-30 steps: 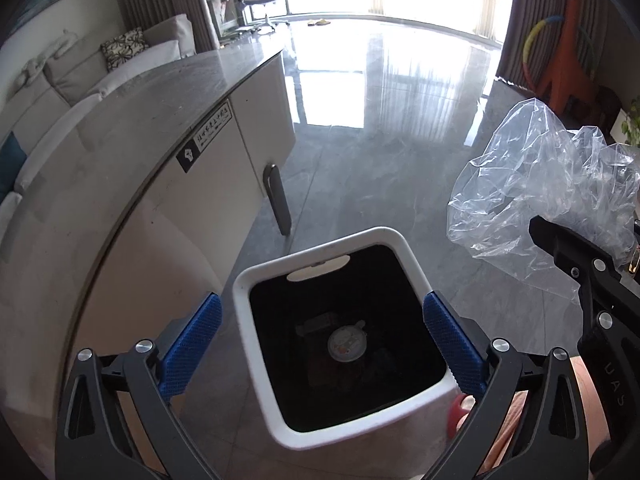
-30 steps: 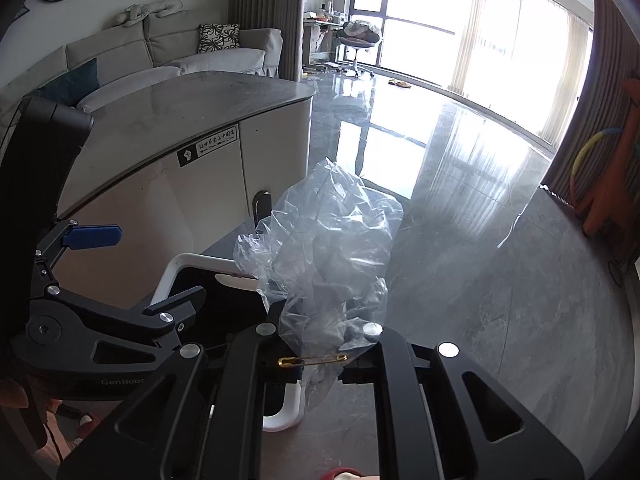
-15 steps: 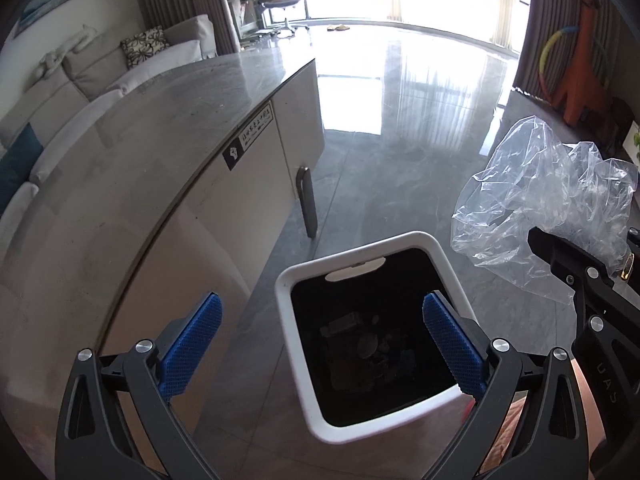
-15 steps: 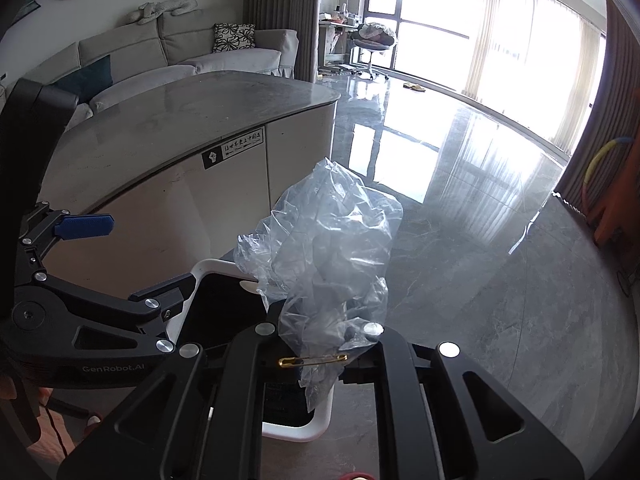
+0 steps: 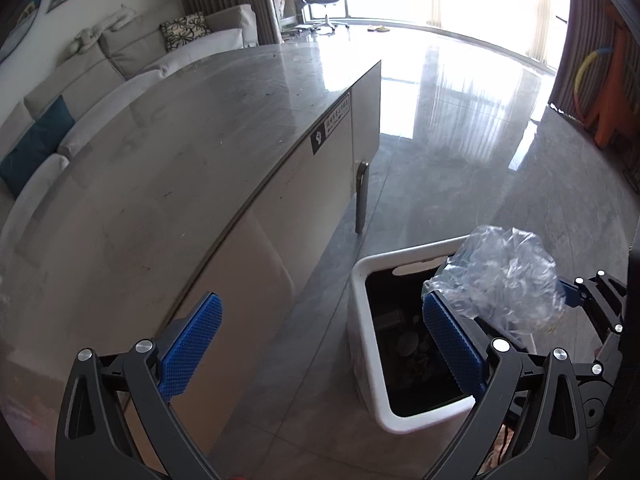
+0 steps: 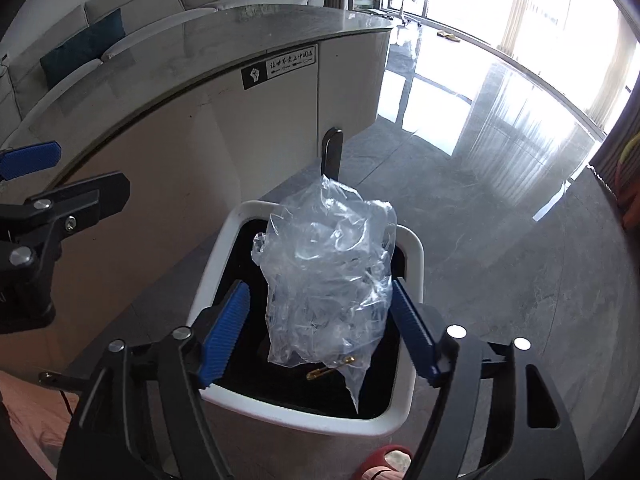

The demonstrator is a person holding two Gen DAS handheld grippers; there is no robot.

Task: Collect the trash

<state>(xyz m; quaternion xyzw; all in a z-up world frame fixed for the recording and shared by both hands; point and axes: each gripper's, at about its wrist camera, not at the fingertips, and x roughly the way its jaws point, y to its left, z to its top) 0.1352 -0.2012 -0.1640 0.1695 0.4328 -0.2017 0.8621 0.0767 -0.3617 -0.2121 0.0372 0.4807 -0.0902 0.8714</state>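
A crumpled clear plastic bag (image 6: 328, 280) hangs over the mouth of a white trash bin (image 6: 412, 248) with a black inside. My right gripper (image 6: 320, 294) is above the bin and its jaws are opening; the bag is loose between the blue pads, its right edge close against one pad. A gold safety pin (image 6: 332, 368) shows at the bag's lower end. In the left wrist view the bag (image 5: 500, 276) sits over the bin (image 5: 360, 280). My left gripper (image 5: 320, 308) is open and holds nothing, left of the bin and partly over the counter's edge.
A grey-topped counter (image 5: 180, 152) with white sides curves along the left, a dark leg (image 5: 362, 200) standing just behind the bin. Glossy grey floor spreads to the right. A sofa (image 5: 132, 56) lies beyond the counter. A red slipper toe (image 6: 384, 460) shows below the bin.
The right gripper has come down over the bin and its jaws have parted from the bag. The left gripper has shifted left, away from the bin and toward the counter.
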